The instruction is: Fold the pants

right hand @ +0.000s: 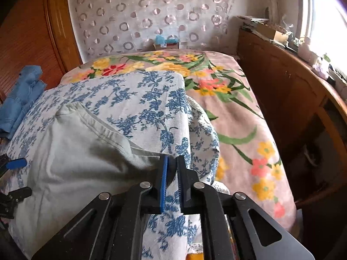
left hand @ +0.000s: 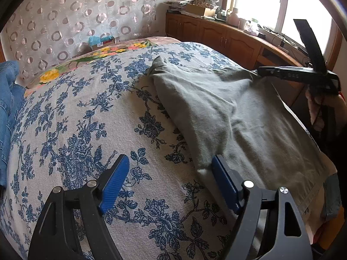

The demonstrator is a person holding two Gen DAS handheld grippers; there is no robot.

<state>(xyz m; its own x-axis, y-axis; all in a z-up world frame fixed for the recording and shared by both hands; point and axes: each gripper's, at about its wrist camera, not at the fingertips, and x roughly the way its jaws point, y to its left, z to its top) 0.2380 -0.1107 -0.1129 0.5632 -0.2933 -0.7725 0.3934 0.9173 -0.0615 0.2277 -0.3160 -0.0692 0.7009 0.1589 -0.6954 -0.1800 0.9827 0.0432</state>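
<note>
Grey-green pants [left hand: 227, 112] lie spread on the blue-flowered bed cover [left hand: 91, 117], running from near me toward the far right. My left gripper [left hand: 170, 164] is open and empty, low over the cover, its right finger at the pants' near left edge. The right gripper [left hand: 297, 74] shows there at the pants' far right edge. In the right wrist view the pants [right hand: 71, 151] are pale grey at left. My right gripper [right hand: 172, 162] is shut on a raised fold of the blue-flowered cover [right hand: 151, 99], right beside the pants' edge; whether pants cloth is also pinched is hidden.
Folded blue jeans [left hand: 8, 99] lie at the bed's left side, also seen in the right wrist view [right hand: 21, 99]. A pink flowered blanket [right hand: 238, 112] covers the bed beyond. A wooden cabinet [left hand: 216, 34] with clutter runs along the window. A circle-patterned curtain [right hand: 151, 15] hangs behind.
</note>
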